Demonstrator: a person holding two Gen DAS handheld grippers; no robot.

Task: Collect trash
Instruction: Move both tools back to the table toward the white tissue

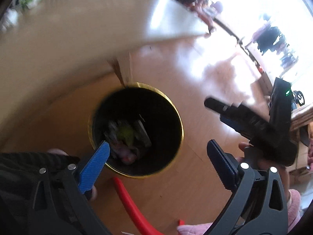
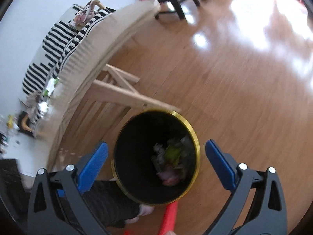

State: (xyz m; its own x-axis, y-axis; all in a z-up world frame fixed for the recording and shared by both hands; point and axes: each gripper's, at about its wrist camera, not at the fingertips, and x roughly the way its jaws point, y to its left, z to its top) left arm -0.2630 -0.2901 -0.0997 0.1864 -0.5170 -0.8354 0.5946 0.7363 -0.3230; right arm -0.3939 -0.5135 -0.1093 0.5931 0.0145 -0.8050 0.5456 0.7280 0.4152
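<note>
Left wrist view: one black trash bin (image 1: pixel 137 131) with a gold rim stands upright on the wooden floor (image 1: pixel 195 105), its round mouth facing the camera. Inside lies a blurred heap of trash (image 1: pixel 127 139), including one green piece and one pink piece. The left tool (image 1: pixel 158 156) is spread wide and holds nothing; the bin sits between its two blue fingers (image 1: pixel 93 168), nearer the 9 o'clock one, whose tip overlaps the rim. One red tube (image 1: pixel 133 201) lies on the floor at 6 o'clock of the bin, its long axis running from 11 to 5 o'clock. The right tool (image 1: pixel 213 115) appears at 3 o'clock, also parted.

Right wrist view: the right tool (image 2: pixel 156 154) is wide and empty. The bin (image 2: pixel 137 166) lies between its fingers. One sofa (image 2: pixel 93 45) stands at 10 o'clock.
</note>
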